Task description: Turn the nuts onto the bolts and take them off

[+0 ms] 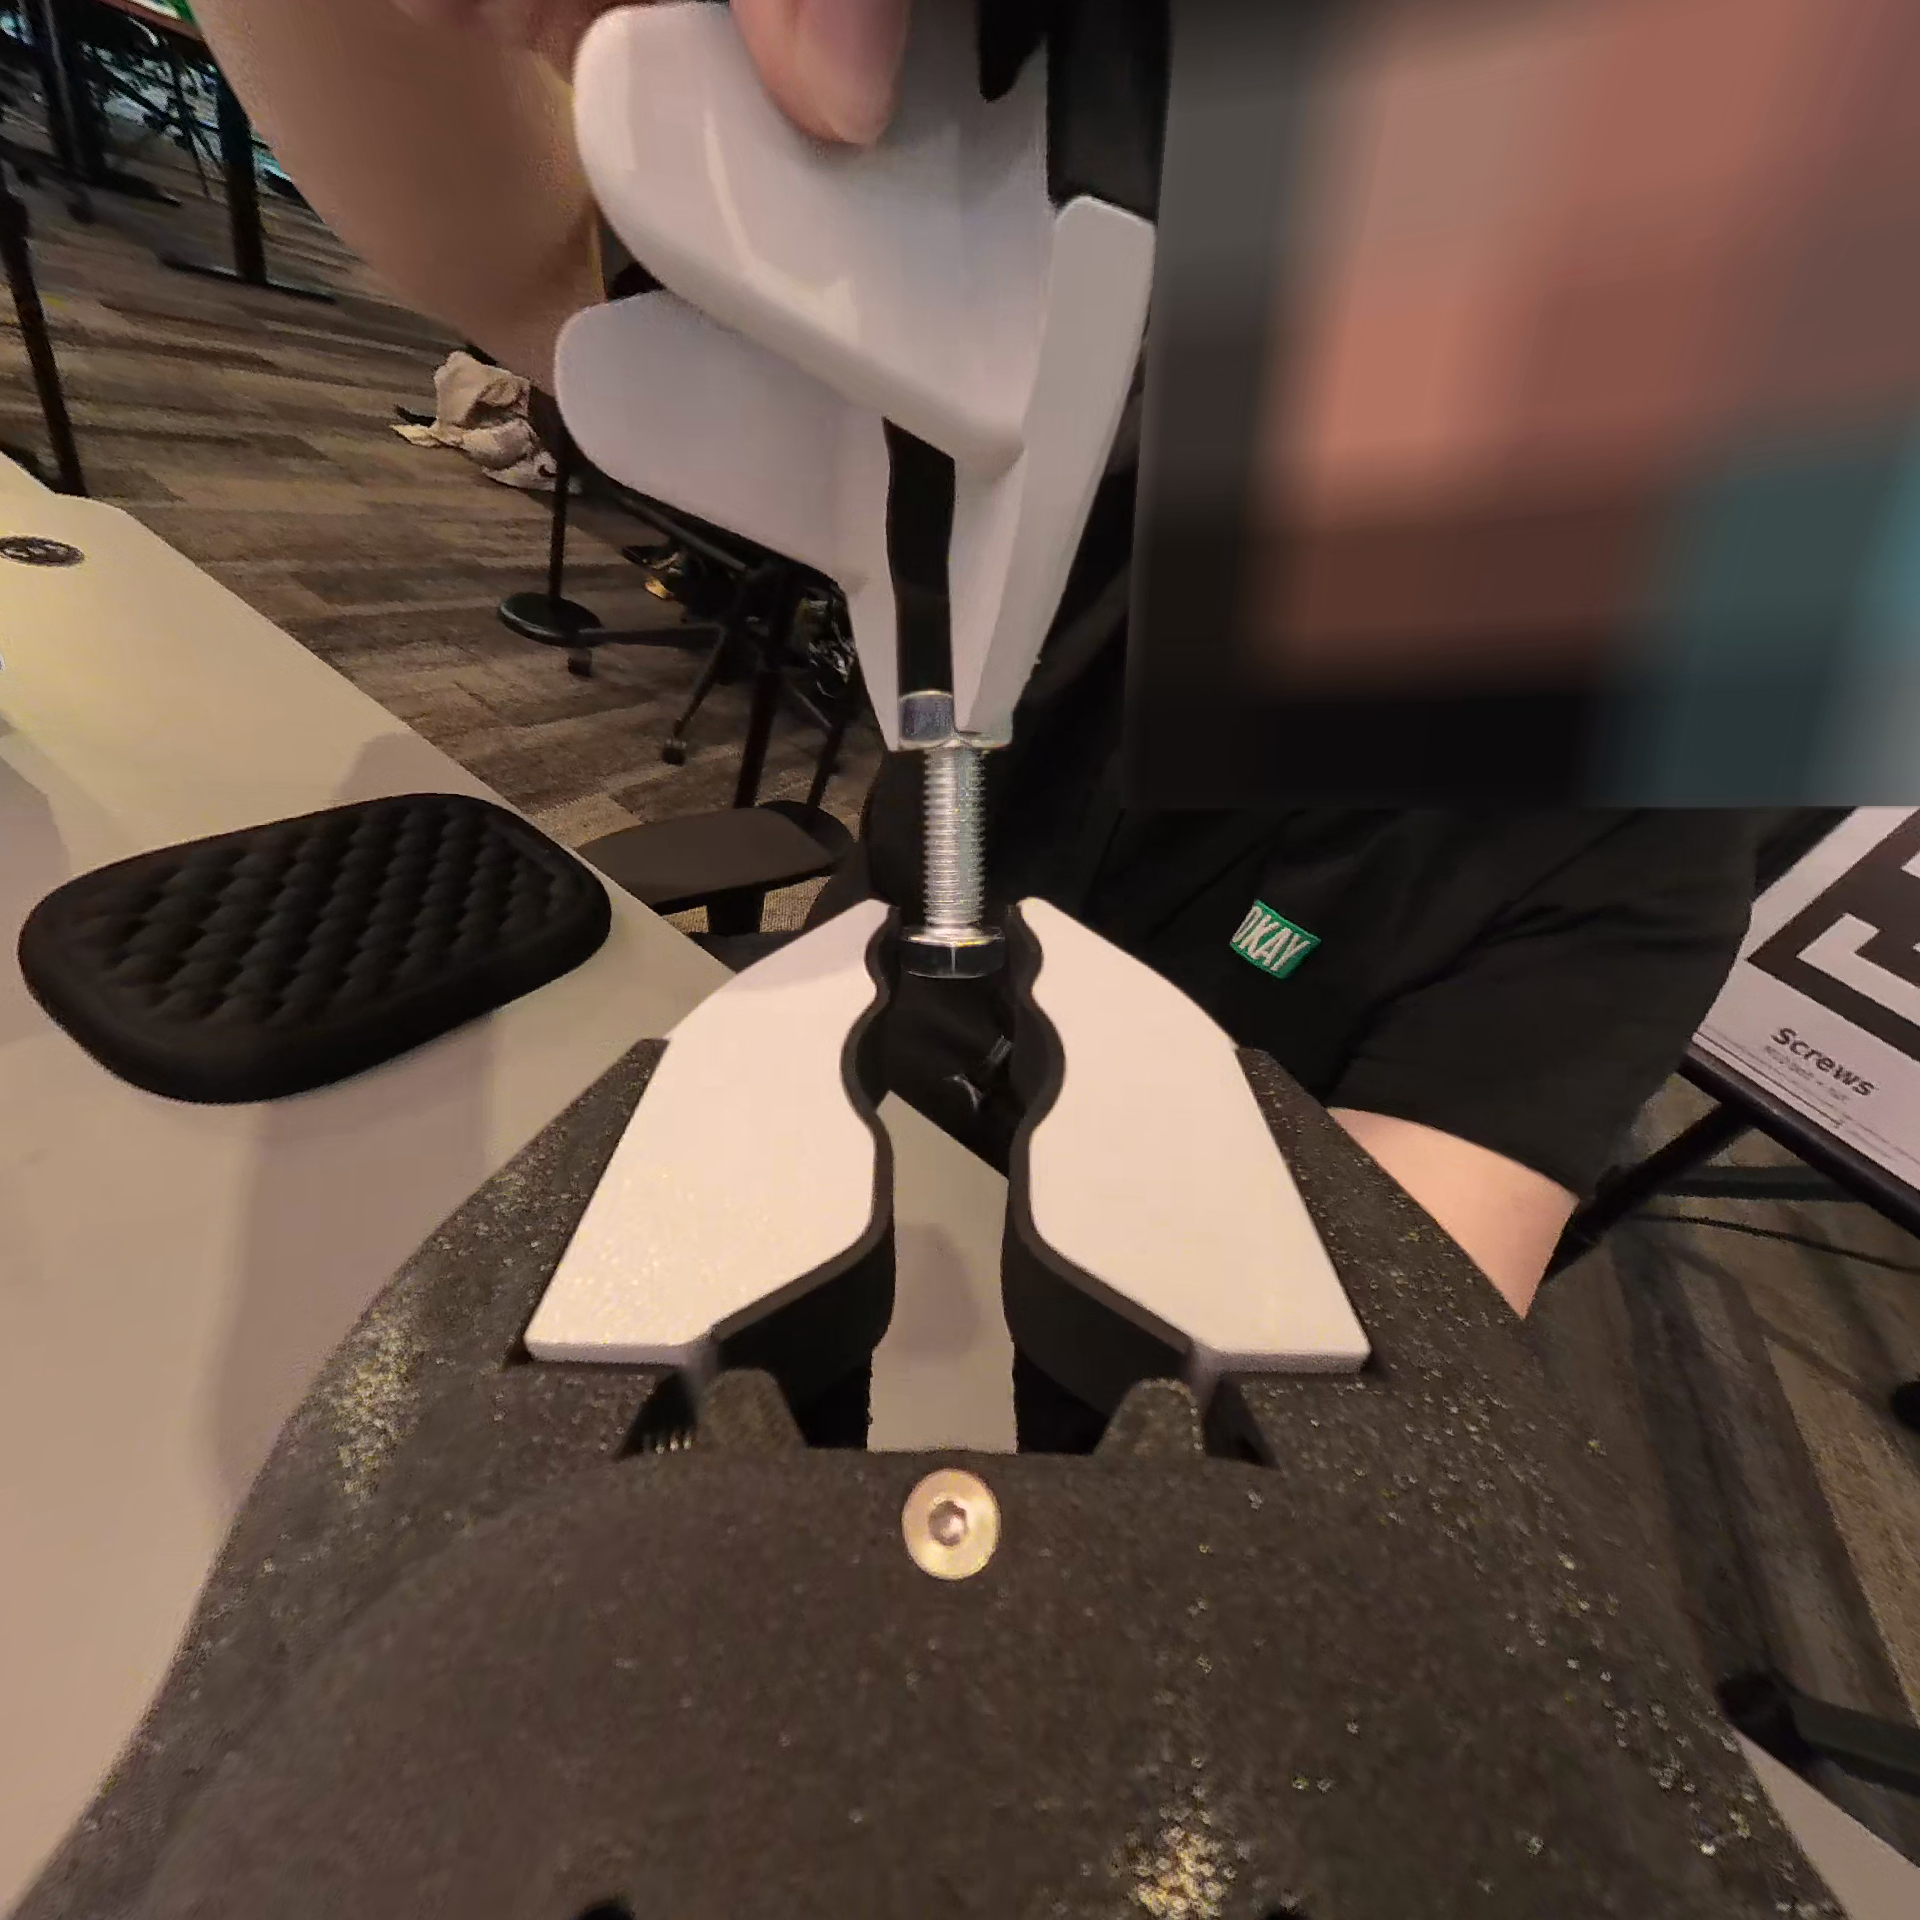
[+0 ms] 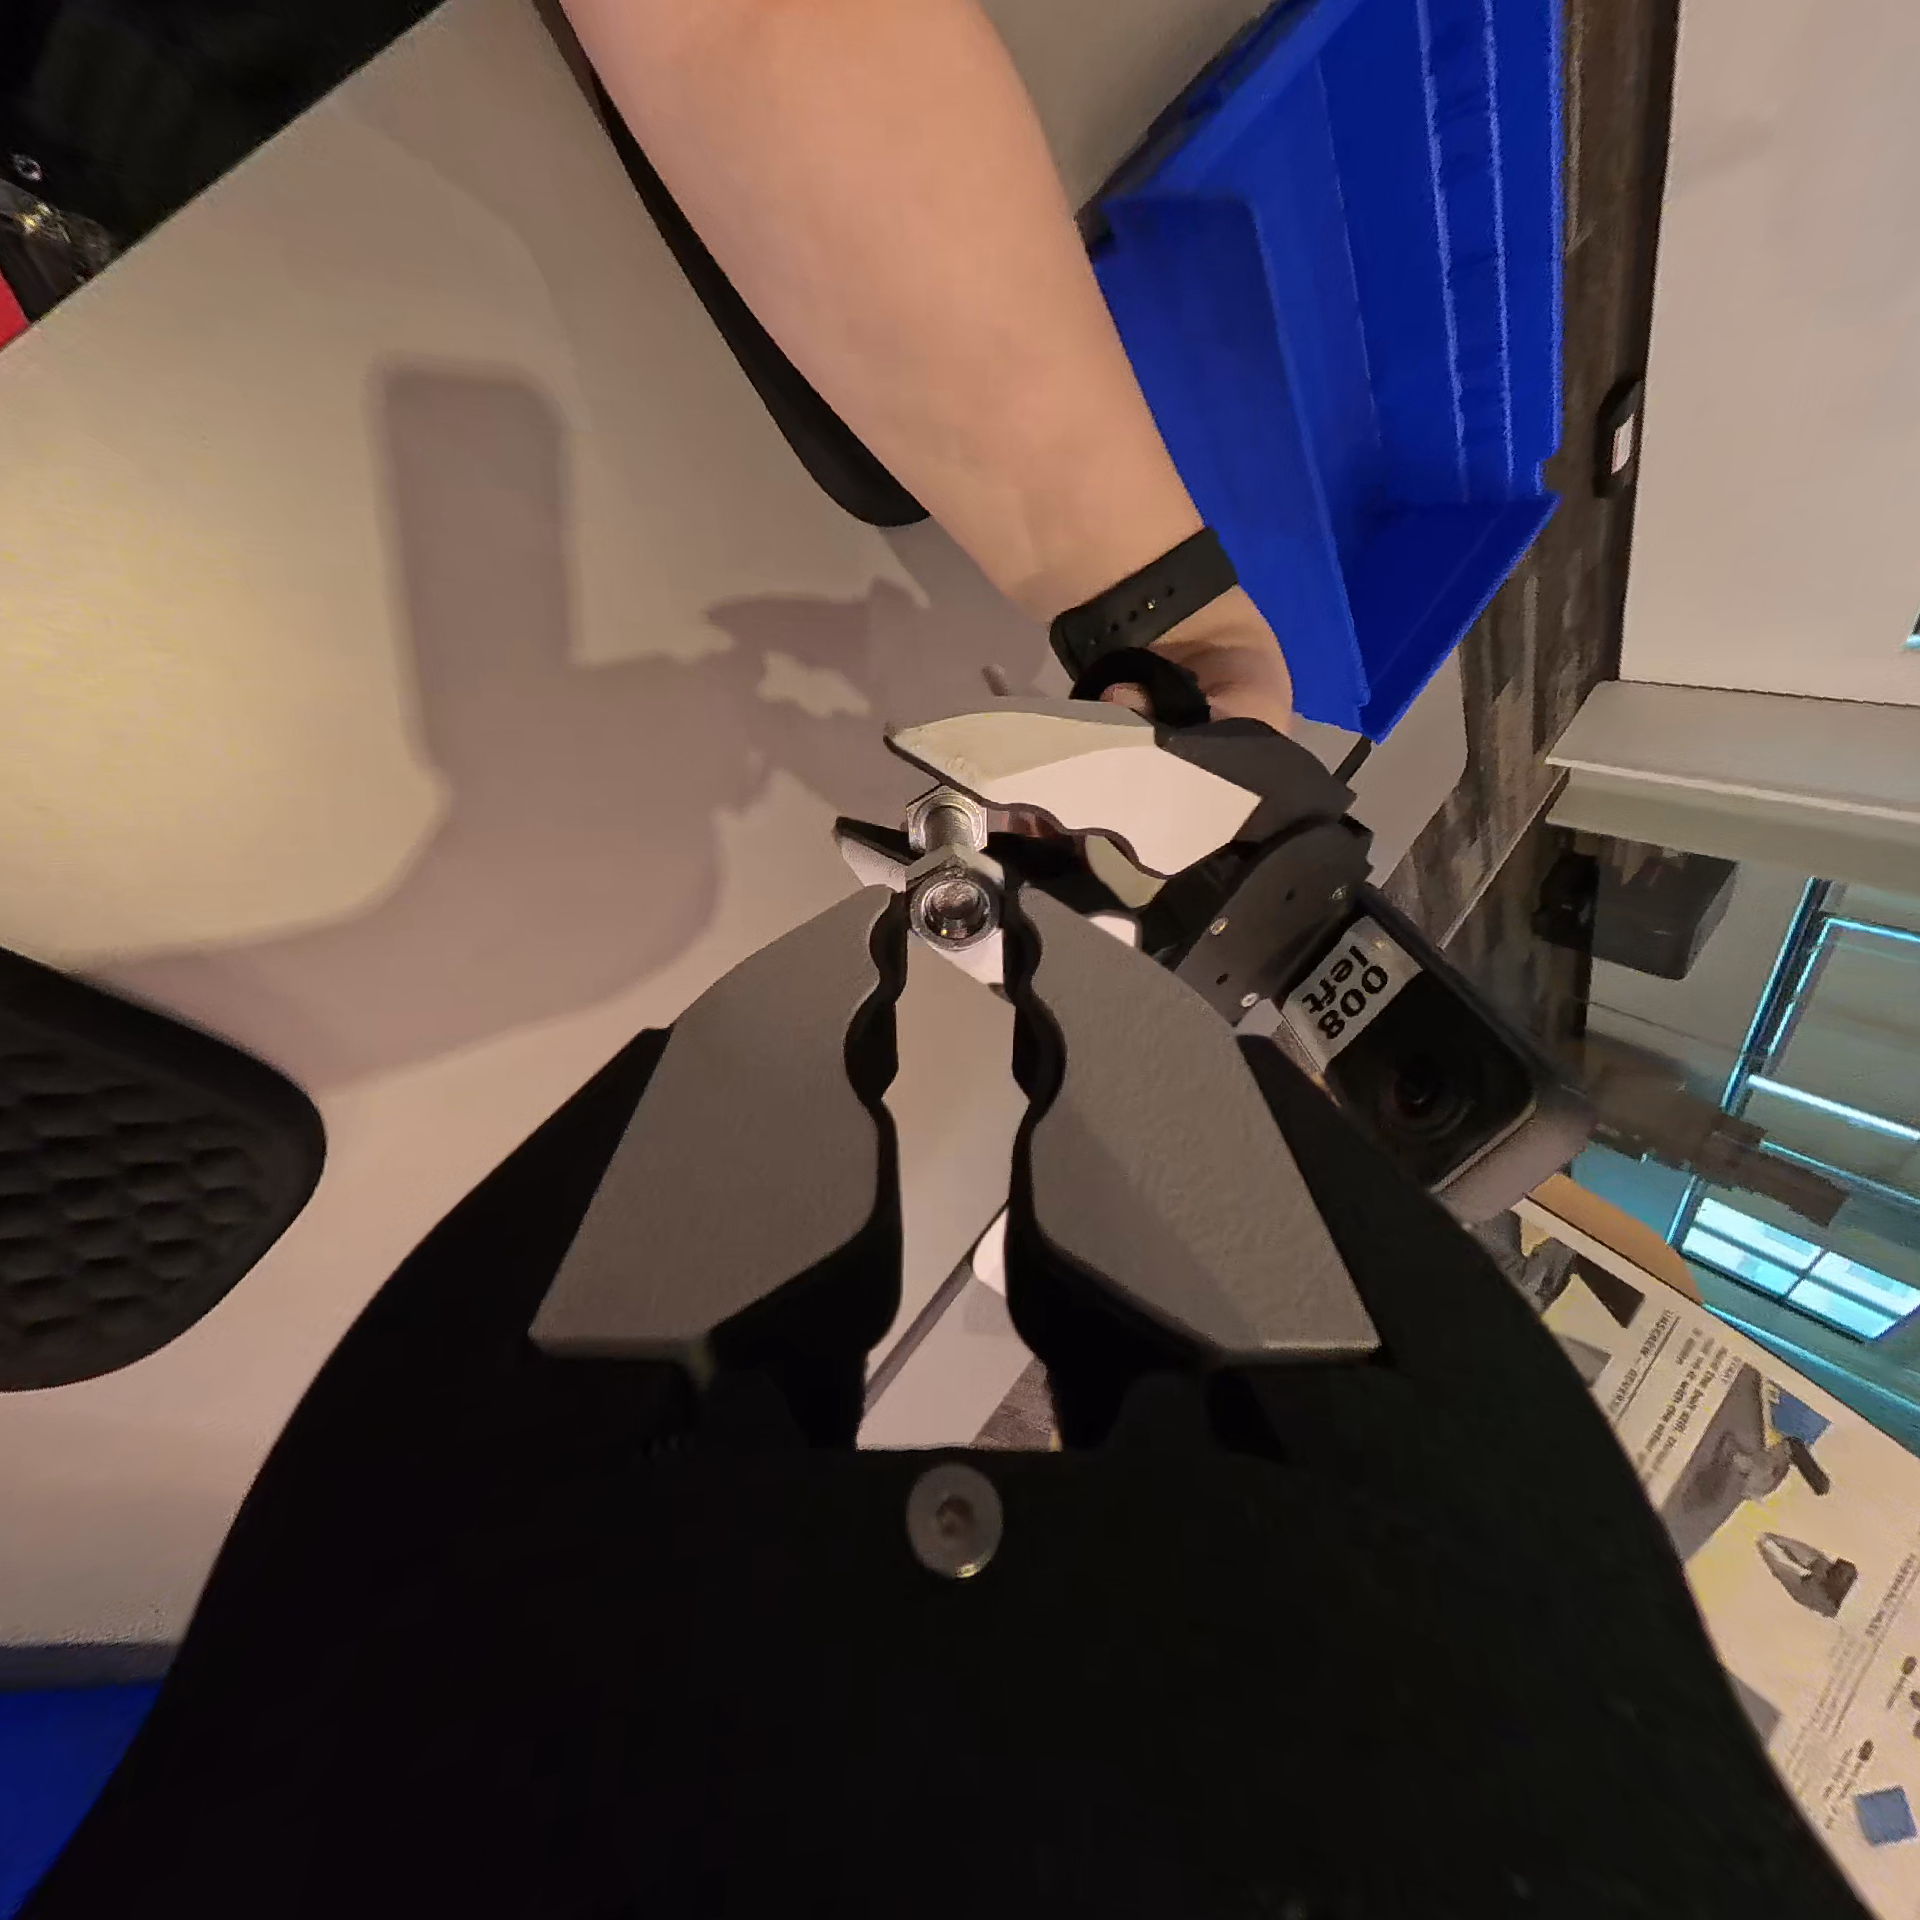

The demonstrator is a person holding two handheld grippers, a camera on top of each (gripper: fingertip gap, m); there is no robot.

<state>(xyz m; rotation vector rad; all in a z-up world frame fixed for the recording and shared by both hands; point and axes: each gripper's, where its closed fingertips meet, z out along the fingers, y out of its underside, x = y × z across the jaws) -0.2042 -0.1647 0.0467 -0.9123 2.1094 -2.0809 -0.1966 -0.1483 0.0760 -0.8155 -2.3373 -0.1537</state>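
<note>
A silver bolt (image 1: 951, 842) is held in the air between the two grippers. My left gripper (image 1: 951, 940) is shut on the bolt's hex head (image 1: 951, 961), with the threaded shank pointing away from it. My right gripper (image 1: 951, 717) comes in from above and is shut on a hex nut (image 1: 928, 720) at the shank's far end. In the right wrist view my right gripper (image 2: 951, 914) grips the nut (image 2: 951, 909), with the bolt's end showing in its hole. The left gripper (image 2: 930, 821) holds the head (image 2: 935, 816) just behind.
A black quilted pad (image 1: 312, 945) lies on the white table (image 1: 156, 1247) to the left. A blue bin (image 2: 1351, 364) stands behind the person's forearm (image 2: 935, 364). A printed sheet (image 2: 1766, 1558) lies at the right. A patterned sign board (image 1: 1849, 987) stands at the right. Left and right tips are no more than a few centimetres apart.
</note>
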